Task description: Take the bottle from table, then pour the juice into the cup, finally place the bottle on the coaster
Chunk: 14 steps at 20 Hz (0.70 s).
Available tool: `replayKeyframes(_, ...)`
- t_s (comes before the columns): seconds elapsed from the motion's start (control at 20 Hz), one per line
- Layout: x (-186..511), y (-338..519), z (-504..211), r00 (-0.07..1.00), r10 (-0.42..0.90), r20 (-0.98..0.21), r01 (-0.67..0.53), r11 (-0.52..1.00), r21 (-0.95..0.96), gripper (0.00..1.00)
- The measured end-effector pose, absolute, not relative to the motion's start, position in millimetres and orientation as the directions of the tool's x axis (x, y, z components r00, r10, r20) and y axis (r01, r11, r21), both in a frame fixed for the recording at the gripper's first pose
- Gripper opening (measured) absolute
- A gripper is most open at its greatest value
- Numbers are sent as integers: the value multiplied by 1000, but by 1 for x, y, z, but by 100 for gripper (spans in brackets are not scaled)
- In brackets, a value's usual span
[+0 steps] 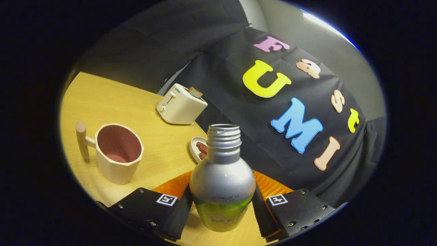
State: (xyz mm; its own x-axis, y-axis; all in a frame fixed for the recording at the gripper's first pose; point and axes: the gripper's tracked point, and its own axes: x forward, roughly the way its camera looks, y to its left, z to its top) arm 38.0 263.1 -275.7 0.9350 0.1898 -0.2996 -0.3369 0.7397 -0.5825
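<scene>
A silver bottle (222, 177) with a green lower label and an uncapped threaded neck stands between my fingers, and my gripper (221, 210) is shut on its body. The whole view is tilted, with the bottle leaning toward the cup. The cup (117, 153) is white outside and pink inside, with a wooden handle, and stands on the wooden table (112, 99) ahead and to the left of the fingers. A ribbed orange coaster (269, 186) lies just behind the bottle, partly hidden by it and by the fingers.
A white toaster (181, 104) with a slice in its slot stands beyond the cup. A small white dish (195, 148) with brown pieces sits right behind the bottle's neck. The black cloth wall closes off the far side of the table.
</scene>
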Motion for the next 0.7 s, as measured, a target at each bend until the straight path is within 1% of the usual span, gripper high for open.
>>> replayKeyframes(0.2, 40, 264, -273, 912, 253, -324, -367, 856, -363, 82)
replayKeyframes(0.4, 48, 270, -256, 893, 340, -295, -378, 922, -83, 81)
replayKeyframes(0.55, 63, 267, -240, 906, 341, -251, -369, 927, -72, 81)
replayKeyframes(0.7, 67, 272, -241, 903, 352, -246, -377, 924, -61, 81)
